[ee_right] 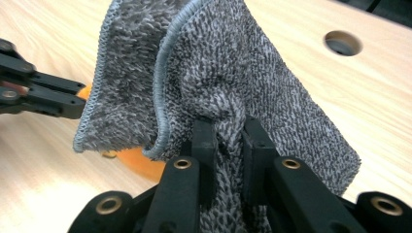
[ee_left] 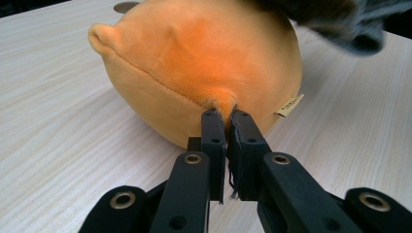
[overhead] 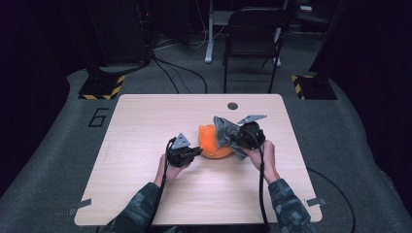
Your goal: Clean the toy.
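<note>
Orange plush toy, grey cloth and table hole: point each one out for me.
orange plush toy (ee_left: 194,63), left gripper view, on its rounded upper side.
grey cloth (ee_right: 252,77), right gripper view, on the bunched fabric above the jaws.
table hole (overhead: 232,106), high view, on its dark centre.

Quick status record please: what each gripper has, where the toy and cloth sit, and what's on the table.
left gripper: shut, pinching a fold of the orange plush toy
right gripper: shut on the grey cloth
toy: rests on the wooden table, near its middle
cloth: bunched, held up beside and over the toy's right side
table extras: round hole near far edge
</note>
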{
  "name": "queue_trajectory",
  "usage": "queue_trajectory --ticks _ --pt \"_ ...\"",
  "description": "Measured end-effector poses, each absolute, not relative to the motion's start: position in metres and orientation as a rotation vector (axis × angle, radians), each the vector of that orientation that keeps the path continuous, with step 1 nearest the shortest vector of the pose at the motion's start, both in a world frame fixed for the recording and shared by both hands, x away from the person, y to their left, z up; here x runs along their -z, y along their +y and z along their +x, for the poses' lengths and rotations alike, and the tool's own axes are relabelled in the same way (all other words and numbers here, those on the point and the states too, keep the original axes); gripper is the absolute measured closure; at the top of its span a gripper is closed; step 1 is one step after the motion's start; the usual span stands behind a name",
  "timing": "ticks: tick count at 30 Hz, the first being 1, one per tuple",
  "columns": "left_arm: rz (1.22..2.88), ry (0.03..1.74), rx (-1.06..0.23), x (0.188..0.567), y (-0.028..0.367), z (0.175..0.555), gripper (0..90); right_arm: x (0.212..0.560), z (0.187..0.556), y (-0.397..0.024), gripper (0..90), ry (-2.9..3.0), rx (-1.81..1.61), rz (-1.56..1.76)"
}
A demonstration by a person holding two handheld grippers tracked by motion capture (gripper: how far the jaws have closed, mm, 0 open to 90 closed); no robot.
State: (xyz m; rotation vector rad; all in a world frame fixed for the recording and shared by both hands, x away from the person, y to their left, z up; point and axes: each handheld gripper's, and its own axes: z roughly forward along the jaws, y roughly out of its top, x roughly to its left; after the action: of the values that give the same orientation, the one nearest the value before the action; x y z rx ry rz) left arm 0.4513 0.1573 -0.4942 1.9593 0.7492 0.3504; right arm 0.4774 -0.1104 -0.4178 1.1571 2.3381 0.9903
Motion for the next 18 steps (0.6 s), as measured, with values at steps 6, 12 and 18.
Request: queue_trajectory --ticks 6,12,18 --pt "1.954 0.749 -0.355 0.495 0.158 0.451 83.6 0.427 0.486 -0.104 79.5 2.356 -0.979 1.185" --pt "1.99 0.72 -0.408 0.491 0.158 0.45 58.8 0.43 0.486 -0.105 79.5 2.351 -0.981 1.209" --pt "2.058 0.688 -0.554 0.494 0.148 0.445 24.0 0.43 0.488 -0.106 79.5 2.366 -0.976 1.189"
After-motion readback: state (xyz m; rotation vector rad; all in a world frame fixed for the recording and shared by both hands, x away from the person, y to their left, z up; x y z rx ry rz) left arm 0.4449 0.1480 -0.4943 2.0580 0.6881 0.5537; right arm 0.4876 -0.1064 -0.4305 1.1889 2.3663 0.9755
